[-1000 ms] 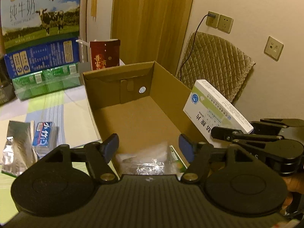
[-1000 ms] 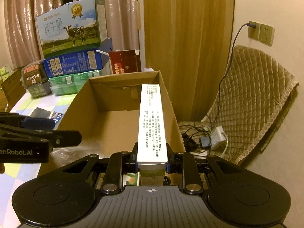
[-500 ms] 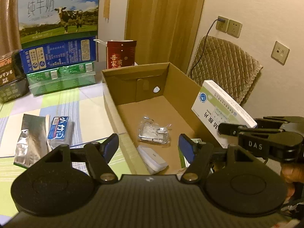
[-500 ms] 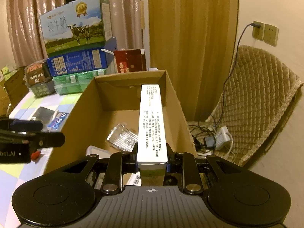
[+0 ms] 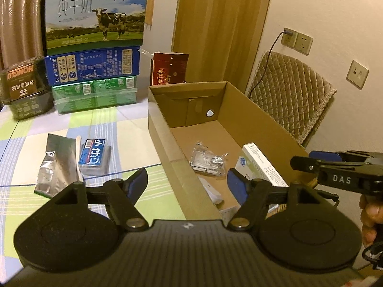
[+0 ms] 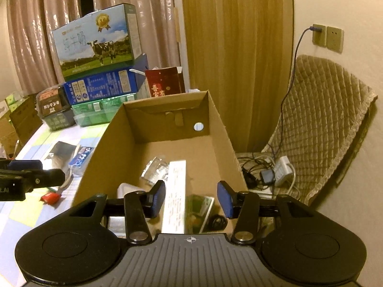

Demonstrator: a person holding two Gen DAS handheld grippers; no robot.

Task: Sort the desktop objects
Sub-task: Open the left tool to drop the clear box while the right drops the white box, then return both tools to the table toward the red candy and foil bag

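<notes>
Both jaws stand spread and empty: the right gripper (image 6: 191, 199) hovers above the cardboard box (image 6: 222, 129), where the white medicine box (image 6: 176, 191) lies inside; the left gripper (image 5: 188, 183) hangs over the box's near wall.

Warm, dim indoor light is tinting both views yellow-orange, and the walls are glowing evenly with no visible lamp. Fisheye distortion is bending the curtain (image 6: 47, 35) and wall edges, while black vignetting is cutting the corners. The long white box (image 6: 176, 191) is blurring slightly; fine print is staying unreadable.
</notes>
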